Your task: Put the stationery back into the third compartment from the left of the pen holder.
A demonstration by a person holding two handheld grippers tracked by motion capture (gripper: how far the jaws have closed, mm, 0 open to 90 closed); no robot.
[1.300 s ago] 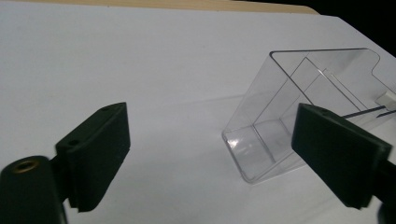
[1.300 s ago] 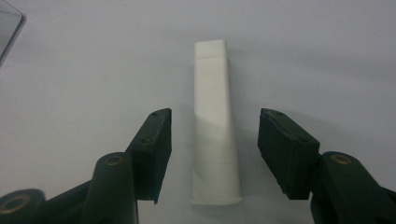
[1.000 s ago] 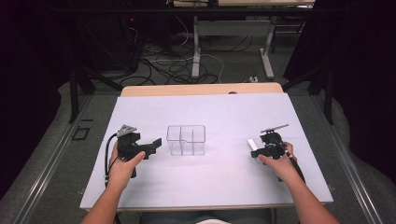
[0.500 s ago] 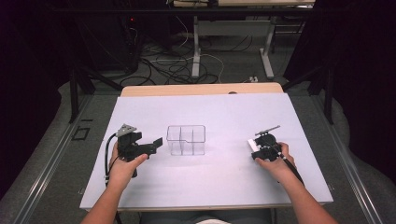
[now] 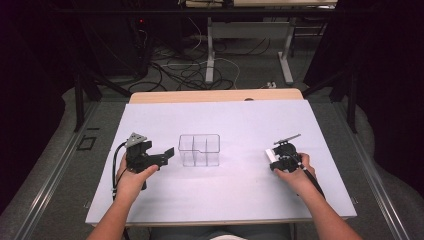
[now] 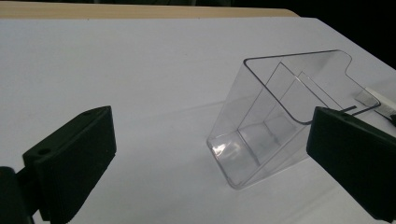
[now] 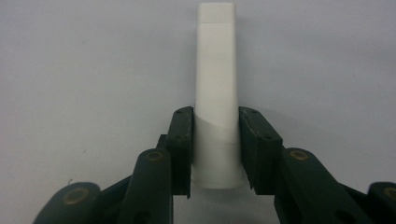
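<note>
White tube [image 7: 215,93]: a flat-sided white tube with a squared cap at its far end, lying on the right part of the table and seen as a small white piece [image 5: 270,154] in the high view.
Right gripper [image 7: 215,149]: its jaws have just been closing and now pinch the tube's near end, one black pad pressed to each side; in the high view the right gripper [image 5: 280,157] sits low over the sheet in the person's right hand [image 5: 295,172].
Clear organizer [image 5: 199,149]: a transparent plastic box with inner dividers, upright near the middle of the table, well apart from the tube; the left gripper view shows its open rim [image 6: 299,84] and its divided interior.
Left gripper [image 5: 167,156]: jaws spread wide, nothing between the pads, pointed toward the organizer and just short of its left wall; held in the left hand [image 5: 132,177].
Table cover [image 5: 240,120]: a pale lilac sheet lying over a wooden tabletop [image 5: 215,96], whose far edge is exposed.
Surroundings: cables [image 5: 180,70] on the floor beyond the table.
</note>
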